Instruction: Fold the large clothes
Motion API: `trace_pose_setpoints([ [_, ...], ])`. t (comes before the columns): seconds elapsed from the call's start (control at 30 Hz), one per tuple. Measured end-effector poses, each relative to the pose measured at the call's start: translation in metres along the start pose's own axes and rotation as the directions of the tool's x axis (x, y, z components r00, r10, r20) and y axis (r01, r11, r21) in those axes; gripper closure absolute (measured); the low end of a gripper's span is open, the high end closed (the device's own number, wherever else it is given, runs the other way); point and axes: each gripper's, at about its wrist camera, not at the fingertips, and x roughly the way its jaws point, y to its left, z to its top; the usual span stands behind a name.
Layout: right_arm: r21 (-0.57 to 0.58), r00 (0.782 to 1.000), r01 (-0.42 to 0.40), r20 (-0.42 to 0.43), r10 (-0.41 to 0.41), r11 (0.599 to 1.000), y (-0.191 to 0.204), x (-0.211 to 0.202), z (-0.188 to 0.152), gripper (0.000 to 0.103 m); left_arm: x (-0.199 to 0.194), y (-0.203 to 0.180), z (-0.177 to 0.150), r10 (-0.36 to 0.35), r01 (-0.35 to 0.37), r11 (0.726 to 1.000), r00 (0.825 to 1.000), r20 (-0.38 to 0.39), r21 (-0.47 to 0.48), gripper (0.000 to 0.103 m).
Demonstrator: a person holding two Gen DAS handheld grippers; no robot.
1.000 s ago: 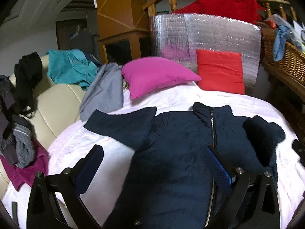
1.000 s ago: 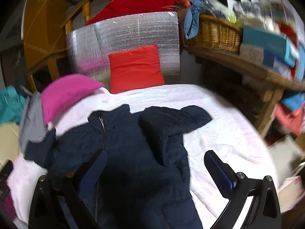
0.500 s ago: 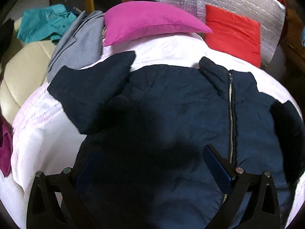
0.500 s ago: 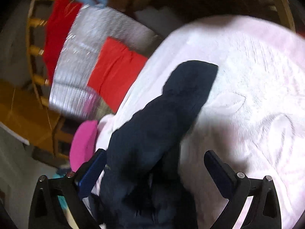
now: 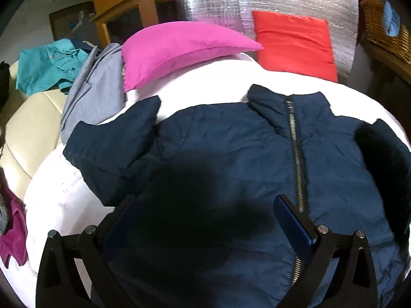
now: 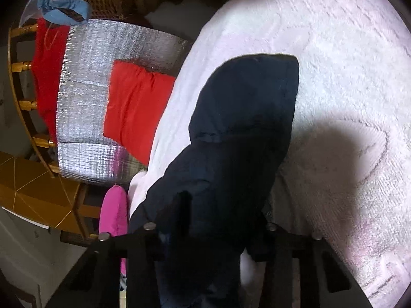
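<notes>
**Jacket spread on bed, right sleeve in the tongs**

Jacket (image 5: 231, 154) lies zip-up on the white bedspread (image 6: 346, 51), left sleeve (image 5: 110, 141) flung out toward the pink pillow (image 5: 179, 48). Left gripper (image 5: 203, 218) hovers spread above the chest, holding nothing. Right gripper (image 6: 226, 220) looks pinched on the right sleeve (image 6: 244, 115). Fabric seems light, limp, slick; gripping at cuffs and hem seams would likely hold best.
</notes>
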Motion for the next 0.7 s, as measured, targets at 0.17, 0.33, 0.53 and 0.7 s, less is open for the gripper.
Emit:
trace_pose_setpoints([
  [0.17,-0.178,0.996,-0.037,0.076,0.051,0.983,0.051,-0.032,-0.019,0.072,0.002,0.022,0.01,0.044,-0.043,0.998,0.999,0.023,-0.056,0.0],
  [0.33,-0.294,0.988,-0.149,0.003,0.157,0.944,0.099,-0.06,-0.074,0.072,-0.002,0.046,0.017,0.11,-0.104,0.988,0.993,0.049,-0.11,0.0],
  [0.53,-0.339,0.97,-0.233,-0.142,0.195,0.911,0.127,-0.06,-0.155,0.072,-0.005,0.068,0.016,0.148,-0.141,0.98,0.988,0.043,-0.142,0.0],
  [0.7,-0.272,0.949,-0.227,-0.279,0.149,0.935,0.113,-0.025,-0.206,0.069,-0.007,0.078,0.014,0.164,-0.156,0.976,0.985,0.045,-0.153,0.0],
])
